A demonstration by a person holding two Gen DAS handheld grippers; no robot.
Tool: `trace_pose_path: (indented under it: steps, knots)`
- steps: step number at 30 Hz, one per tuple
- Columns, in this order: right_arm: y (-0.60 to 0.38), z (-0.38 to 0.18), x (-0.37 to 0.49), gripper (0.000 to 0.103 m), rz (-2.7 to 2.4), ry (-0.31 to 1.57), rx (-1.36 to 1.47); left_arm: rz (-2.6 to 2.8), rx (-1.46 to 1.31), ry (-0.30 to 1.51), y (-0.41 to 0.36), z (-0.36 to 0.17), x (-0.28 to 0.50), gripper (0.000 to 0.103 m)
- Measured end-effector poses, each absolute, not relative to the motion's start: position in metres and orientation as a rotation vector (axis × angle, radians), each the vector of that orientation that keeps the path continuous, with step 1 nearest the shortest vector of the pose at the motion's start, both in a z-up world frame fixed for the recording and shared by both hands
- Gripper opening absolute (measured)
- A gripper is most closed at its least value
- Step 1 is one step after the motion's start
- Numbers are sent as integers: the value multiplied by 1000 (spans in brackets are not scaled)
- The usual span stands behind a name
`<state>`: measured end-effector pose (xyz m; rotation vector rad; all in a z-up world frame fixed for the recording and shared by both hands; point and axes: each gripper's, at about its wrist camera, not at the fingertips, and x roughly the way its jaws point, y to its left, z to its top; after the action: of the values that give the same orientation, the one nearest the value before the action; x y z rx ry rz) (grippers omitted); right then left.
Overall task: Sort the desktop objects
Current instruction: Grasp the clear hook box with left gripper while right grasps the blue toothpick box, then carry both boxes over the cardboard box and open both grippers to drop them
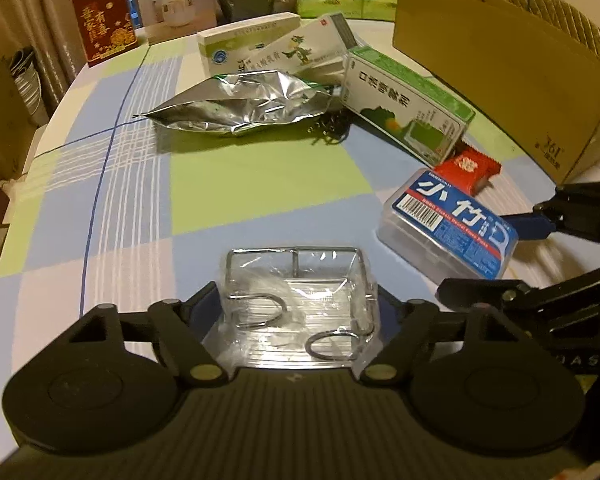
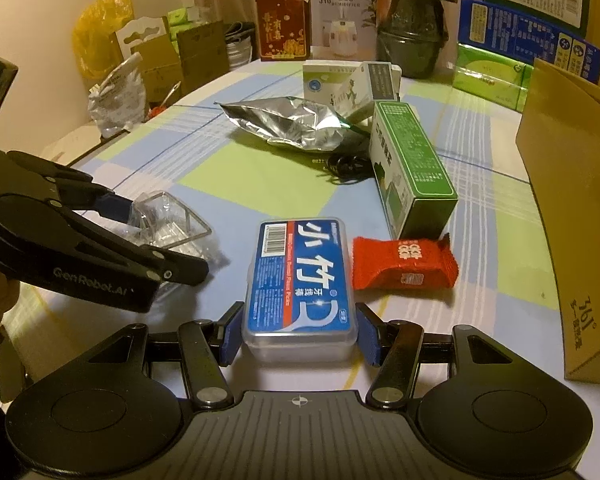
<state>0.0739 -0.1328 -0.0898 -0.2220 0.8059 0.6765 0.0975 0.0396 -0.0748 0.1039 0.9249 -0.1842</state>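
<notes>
Down at the near edge of the desk [image 2: 240,184] now, both tools at work. On the left gripper [image 1: 300,300]: jaws drawn in about halfway, blue pads [image 1: 206,300] snug against the two sides of the clear packet of metal hooks [image 1: 300,312]. Packet flat on the checked cloth, near edge, left of centre, wire frame and two round hooks showing through the wrap.

Over to the right gripper [image 2: 300,336]: jaws at a middling width, closed on the floss box [image 2: 300,280], one pad on each long side of its near end. Box flat on the cloth, blue label up, just beside the packet on its right, not touching it.

Just right of the floss box, a red sweet wrapper [image 2: 404,264], lying flat, apart from the box by a thin strip of cloth. Behind the wrapper, a green carton [image 2: 412,168] on its side, running away towards the far edge. Near the middle of the desk, a crumpled foil bag [image 2: 292,124], with a small black tangle [image 2: 346,166] between it and the green carton; cable or keyring, hard to tell. Along the right edge, a tall cardboard box [image 2: 572,200]. More cartons stacked along the far edge.
</notes>
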Motion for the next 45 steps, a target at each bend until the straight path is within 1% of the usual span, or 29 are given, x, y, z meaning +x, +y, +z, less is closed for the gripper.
trace_pose_path:
  steps: [1,3,8,9,11,23,34,39,45]
  knots:
    - [-132,-90,75,56,676,803,-219,-185,91,923,42,-74,97,68]
    - [-130,-90,77,60,678,801,-209,-172,71,918,45,-73,97,66]
    - [-128,-91,78,61,678,796,-206,-157,46,911,48,-72,97,65]
    - [-128,-91,78,60,675,798,-204,-155,51,910,47,-72,97,64]
    - [-130,-90,77,54,669,801,-200,-152,61,910,45,-72,97,64]
    - [-146,-69,56,54,639,743,-224,-166,97,883,33,-61,89,63]
    - [-194,-14,41,54,523,689,-130,-167,92,783,4,0,70,62]
    - [-229,19,38,54,447,660,-69,-171,73,768,-20,28,61,62]
    - [-280,47,41,54,339,618,-22,-222,46,754,-59,49,57,62]
